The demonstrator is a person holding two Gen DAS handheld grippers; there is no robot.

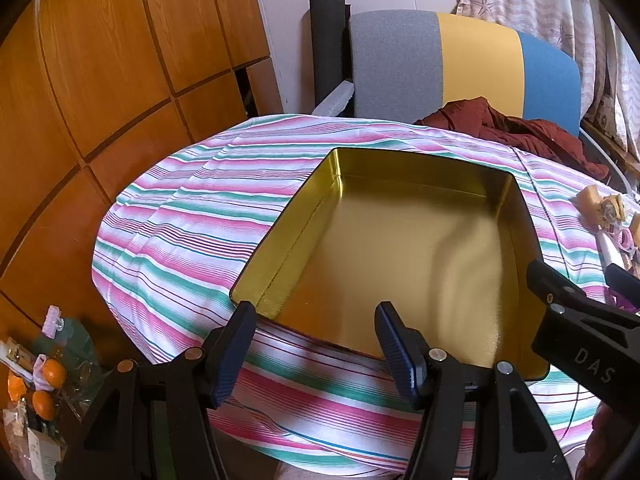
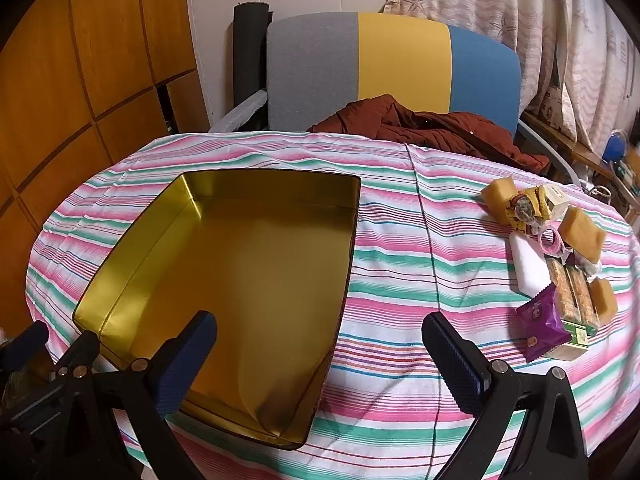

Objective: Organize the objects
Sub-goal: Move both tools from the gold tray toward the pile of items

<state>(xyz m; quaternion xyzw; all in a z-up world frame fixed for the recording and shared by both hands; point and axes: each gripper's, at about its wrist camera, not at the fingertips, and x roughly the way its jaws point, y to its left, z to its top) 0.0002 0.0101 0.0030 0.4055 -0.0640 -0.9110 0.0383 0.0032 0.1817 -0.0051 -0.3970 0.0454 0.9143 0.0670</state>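
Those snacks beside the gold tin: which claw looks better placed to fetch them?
The right claw, probably. It is open and empty, and the snacks lie on its side of the tin.

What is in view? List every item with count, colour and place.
Tin: one, gold inside, empty, left on the table.
Tablecloth: one, pink, green and white stripes, covers the table.
Snack pile: several small packs, tan, white, purple and green, right on the table.
Purple packet: one, near end of the pile.
Chair: one, grey, yellow and blue back, behind the table.
Garment: one, dark red, on the chair.
Oranges: at least two, among clutter below the table's left edge.
Left gripper: black with blue pads, open, over the tin's near rim.
Right gripper: same, wide open, empty.
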